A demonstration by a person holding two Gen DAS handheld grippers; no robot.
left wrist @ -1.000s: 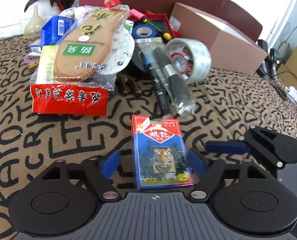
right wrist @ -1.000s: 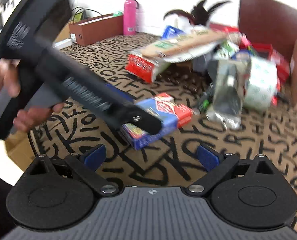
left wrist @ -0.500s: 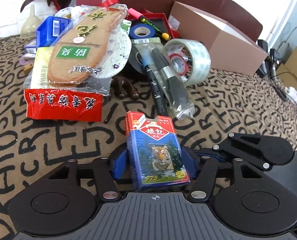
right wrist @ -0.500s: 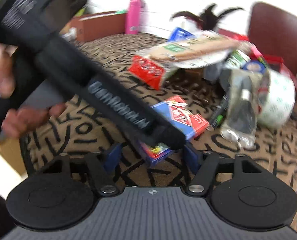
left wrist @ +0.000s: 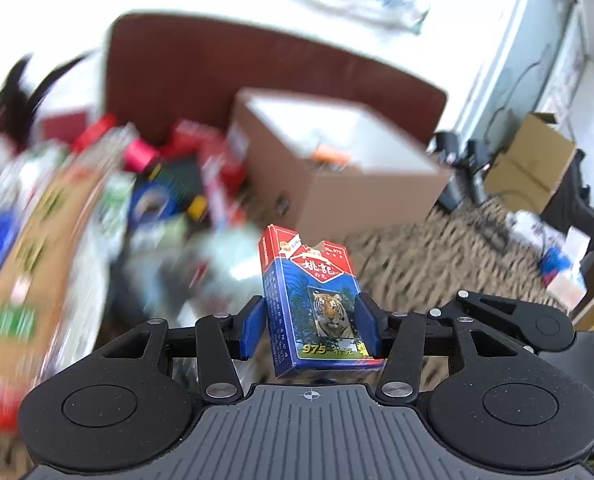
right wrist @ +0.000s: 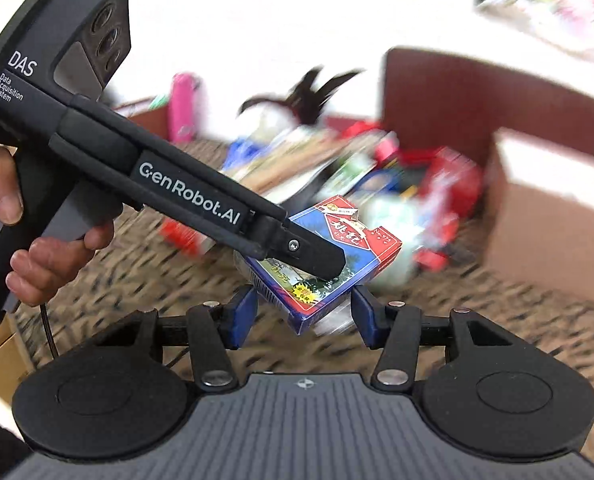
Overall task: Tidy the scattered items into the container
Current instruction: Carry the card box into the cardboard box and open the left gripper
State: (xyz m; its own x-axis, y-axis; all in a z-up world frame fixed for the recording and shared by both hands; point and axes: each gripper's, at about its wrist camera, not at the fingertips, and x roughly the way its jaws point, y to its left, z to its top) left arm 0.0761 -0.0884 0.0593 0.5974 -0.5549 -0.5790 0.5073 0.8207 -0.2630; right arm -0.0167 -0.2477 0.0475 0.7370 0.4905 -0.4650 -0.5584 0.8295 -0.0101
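Observation:
My left gripper (left wrist: pixel 310 326) is shut on a blue and red playing-card box (left wrist: pixel 312 296) with a tiger picture, held lifted above the patterned table. In the right wrist view the same card box (right wrist: pixel 337 256) shows in the left gripper's fingers (right wrist: pixel 309 258), in front of my right gripper (right wrist: pixel 303 316). The right gripper's blue pads stand apart on either side below the box; it holds nothing. The open cardboard box (left wrist: pixel 333 168) stands behind, to the right of the pile.
A blurred pile of scattered items (left wrist: pixel 97 208) lies at the left: insole packet, tape rolls, red boxes. A brown chair back (left wrist: pixel 257 76) is behind the cardboard box. Smaller cartons (left wrist: pixel 529 164) sit on the floor at right. A pink bottle (right wrist: pixel 183 106) stands far back.
My left gripper closed on the card box and lifted it off the table toward the cardboard box. The right gripper narrowed and followed close behind the box.

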